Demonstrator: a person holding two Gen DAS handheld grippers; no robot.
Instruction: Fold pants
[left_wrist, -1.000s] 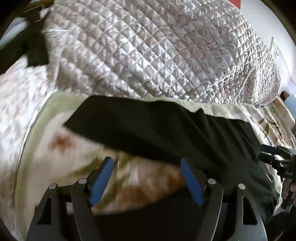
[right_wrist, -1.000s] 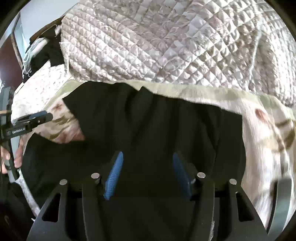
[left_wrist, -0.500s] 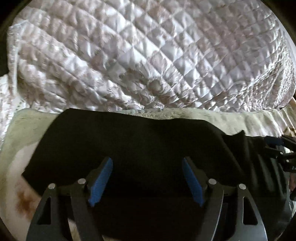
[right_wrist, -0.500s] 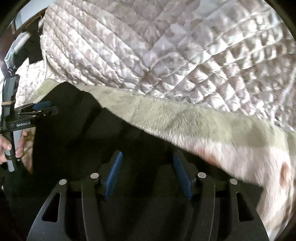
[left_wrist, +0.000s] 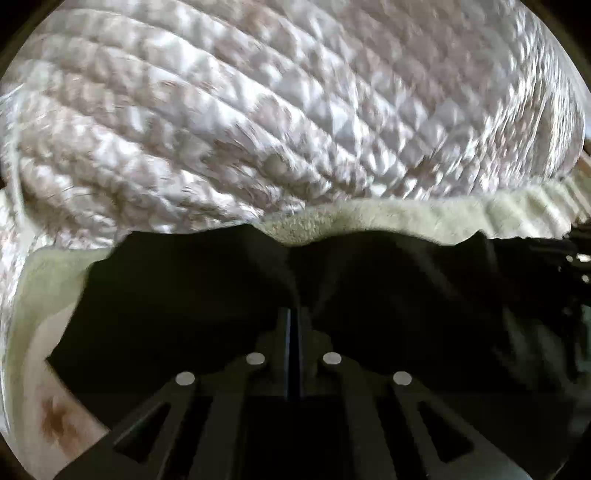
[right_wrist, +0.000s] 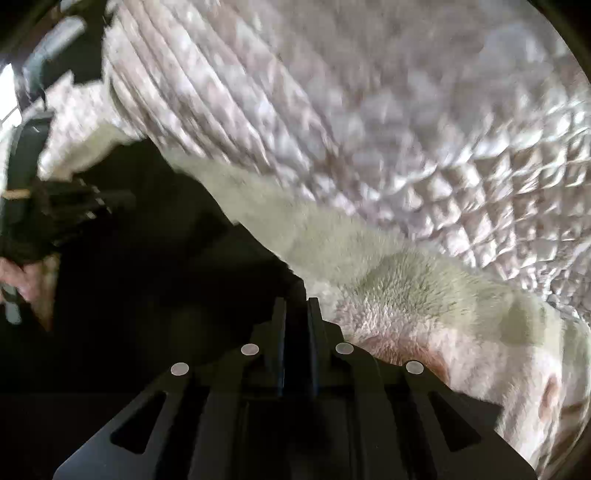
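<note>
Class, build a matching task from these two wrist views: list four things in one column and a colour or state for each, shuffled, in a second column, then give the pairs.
Things:
1. pants
2. quilted cover
3. fleece blanket
4. left gripper

Descriptions:
A. pale green and fuzzy
B. black
C. jaws shut on cloth
D. shiny, diamond-stitched

Pairs: 1-B, 2-D, 3-A, 4-C

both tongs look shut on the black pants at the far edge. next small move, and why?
Probably lift both together and draw the edge back toward you to start the fold. The left tongs and right tongs are each pinched on the black pants, whose far edge lies on the fleece blanket just short of the quilt, so there is no room to fold forward.
</note>
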